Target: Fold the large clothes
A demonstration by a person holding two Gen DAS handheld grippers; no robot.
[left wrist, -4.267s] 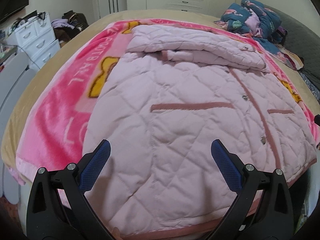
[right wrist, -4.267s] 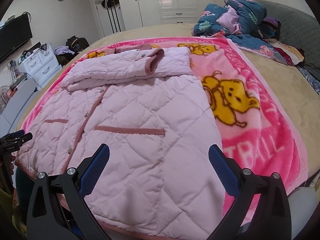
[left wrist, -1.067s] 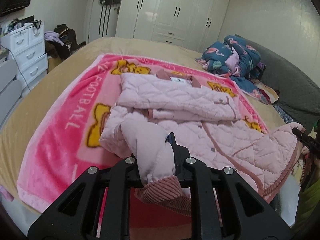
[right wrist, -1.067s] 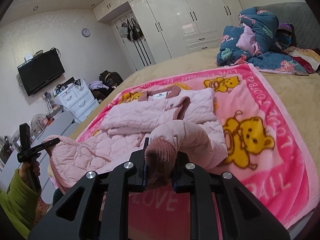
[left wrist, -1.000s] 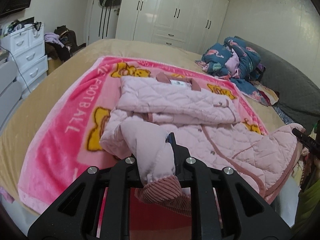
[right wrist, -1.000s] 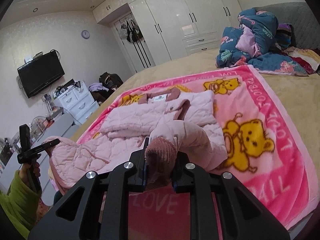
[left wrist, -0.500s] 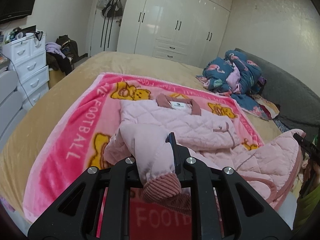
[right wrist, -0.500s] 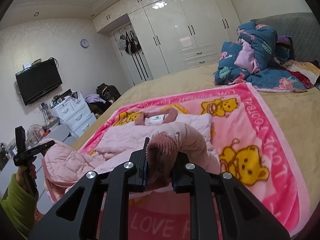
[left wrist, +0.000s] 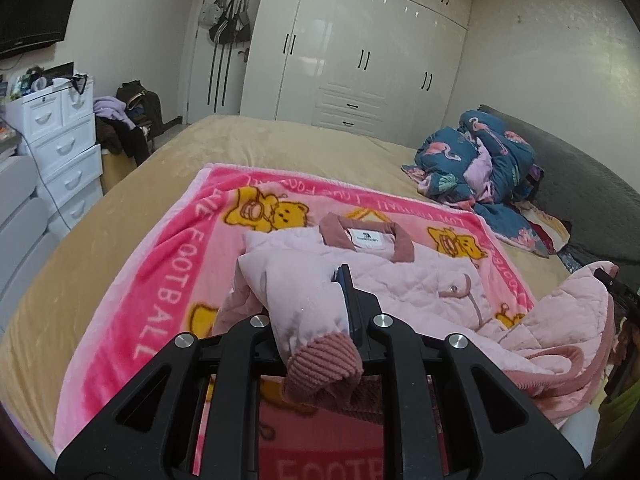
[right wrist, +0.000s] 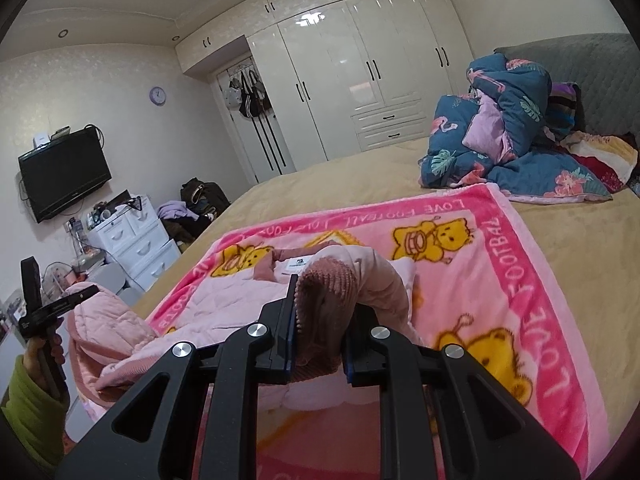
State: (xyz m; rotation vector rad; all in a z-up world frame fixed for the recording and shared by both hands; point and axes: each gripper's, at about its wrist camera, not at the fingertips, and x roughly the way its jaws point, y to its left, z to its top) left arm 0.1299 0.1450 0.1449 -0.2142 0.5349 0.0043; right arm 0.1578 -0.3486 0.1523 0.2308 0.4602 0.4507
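Observation:
A pale pink quilted jacket lies on a pink bear-print blanket, its collar and label at the far end. My left gripper is shut on a hem corner with ribbed dusty-pink trim, held above the blanket. My right gripper is shut on the other ribbed hem corner. Between them the lifted lower half sags. In the right wrist view, the left gripper shows at the left edge, held by a hand in a green sleeve.
The blanket lies on a tan bed. A bundled blue flamingo quilt sits at the far right by a grey headboard. White drawers stand to the left, and white wardrobes line the back wall.
Both grippers have risen and moved forward toward the collar, carrying the hem corners. The jacket's lower half has come up off the blanket and over its upper part.

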